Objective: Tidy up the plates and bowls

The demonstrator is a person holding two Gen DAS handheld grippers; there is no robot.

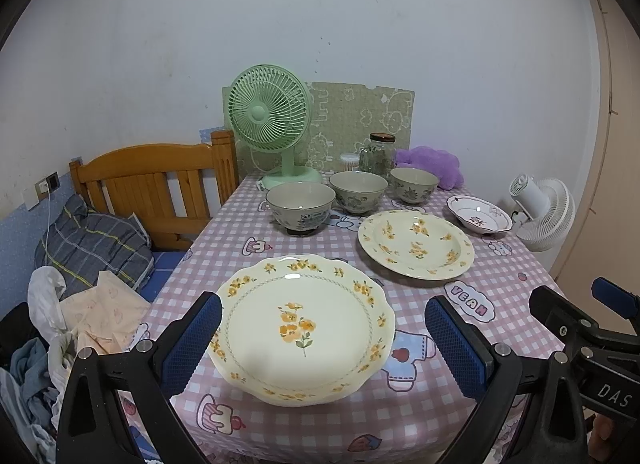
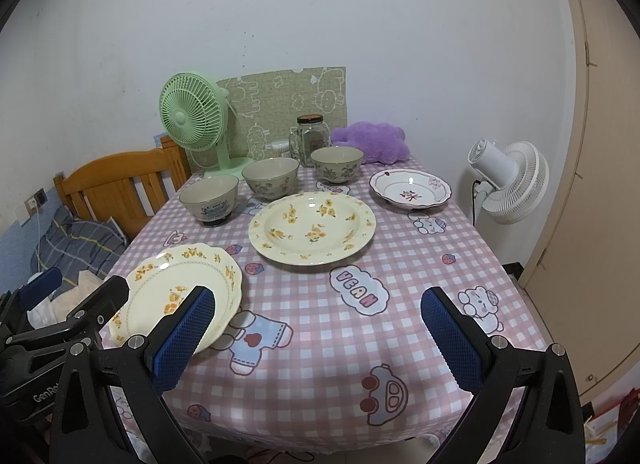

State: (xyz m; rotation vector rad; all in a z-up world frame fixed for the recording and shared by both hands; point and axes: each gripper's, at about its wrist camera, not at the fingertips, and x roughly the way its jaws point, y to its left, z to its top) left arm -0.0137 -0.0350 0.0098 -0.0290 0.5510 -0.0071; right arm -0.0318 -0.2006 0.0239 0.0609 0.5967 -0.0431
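Nothing's been stacked yet as far as I can tell. Both grippers are spread wide with nothing in them: the left gripper (image 1: 323, 344) hovers right over the scalloped yellow-flower plate (image 1: 301, 328) at the near left corner of the desk (image 2: 420, 248), and the right gripper (image 2: 318, 338) hangs over bare checkered tablecloth (image 2: 304, 376) near the front edge.

Where stuff is: the bigger deep yellow-flower plate (image 2: 312, 227) sits mid-desk, a small white plate with a red motif (image 2: 410, 188) is off to the right, and three grey floral bowls (image 2: 270, 177) line up behind, in front of the green fan (image 2: 195, 117) and a glass jar (image 2: 310, 139).

What worries me:
- That scalloped plate lies flat and close to the desk's left edge, with the bed (image 1: 100, 248) below. Flat glazed ceramic gives little to bite on, so a rim pinch could slip or shove it off the side.
- The plastic tablecloth looks slick, so pushing a plate might drag the cloth along.
- The two grippers sit close together, so they could bump each other.
- The bowls are nearly touching, so reaching for one may knock its neighbour.
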